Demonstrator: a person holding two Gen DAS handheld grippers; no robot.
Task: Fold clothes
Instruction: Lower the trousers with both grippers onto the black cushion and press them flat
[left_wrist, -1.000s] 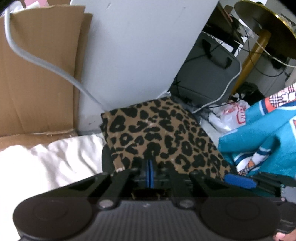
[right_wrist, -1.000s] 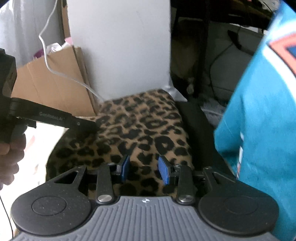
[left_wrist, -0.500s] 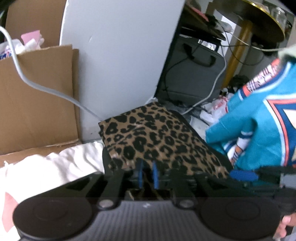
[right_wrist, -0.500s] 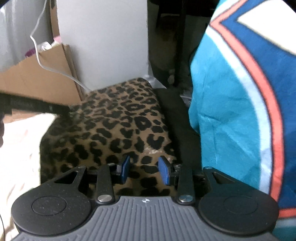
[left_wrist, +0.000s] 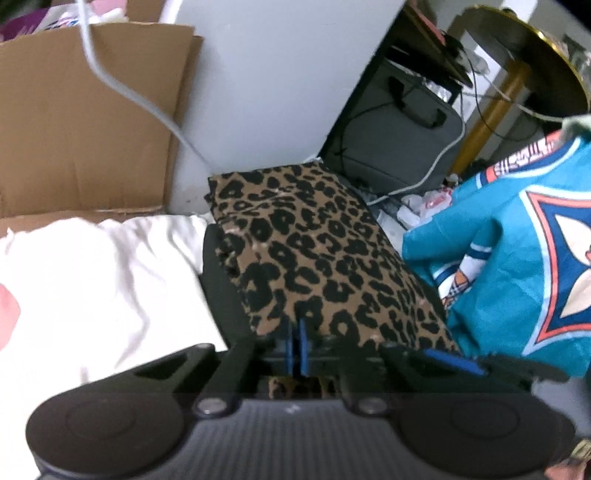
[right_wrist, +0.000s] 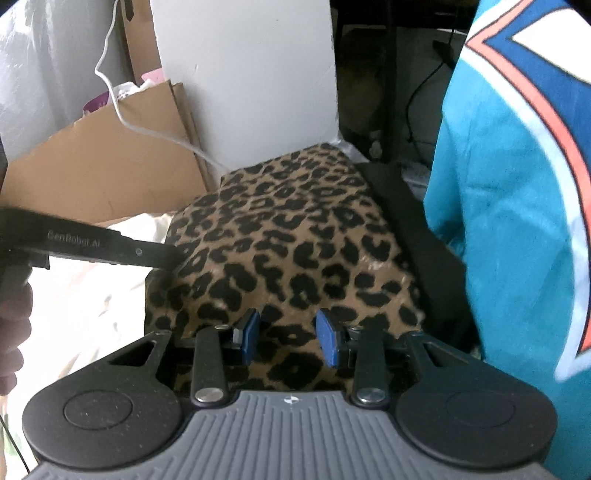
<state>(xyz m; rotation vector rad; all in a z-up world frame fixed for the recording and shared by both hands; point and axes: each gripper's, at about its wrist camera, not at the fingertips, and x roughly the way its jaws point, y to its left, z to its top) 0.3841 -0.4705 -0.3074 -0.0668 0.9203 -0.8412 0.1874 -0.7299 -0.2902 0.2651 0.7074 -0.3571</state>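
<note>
A folded leopard-print cloth (left_wrist: 325, 258) (right_wrist: 295, 229) lies on a black garment (left_wrist: 218, 280) (right_wrist: 417, 236) on white bedding (left_wrist: 92, 295). My left gripper (left_wrist: 296, 345) is at the cloth's near left edge, its blue pads closed together on that edge. In the right wrist view its black finger (right_wrist: 147, 254) meets the cloth's left side. My right gripper (right_wrist: 290, 339) hovers over the near part of the cloth, pads apart, gripping nothing; one of its fingers (left_wrist: 450, 360) shows at the right in the left wrist view. A teal jersey (left_wrist: 517, 258) (right_wrist: 517, 221) fills the right side.
Flattened cardboard (left_wrist: 74, 129) and a white panel (left_wrist: 277, 74) stand behind the cloth, with a white cable (left_wrist: 147, 103) running across them. A grey case (left_wrist: 399, 136) and a round gold-rimmed table (left_wrist: 535, 48) are at the back right. A hand (right_wrist: 11, 332) holds the left gripper.
The left pads parted briefly and have closed again at the cloth's edge. Both views have drawn back from the cloth. The teal jersey now takes up more of the right side.
</note>
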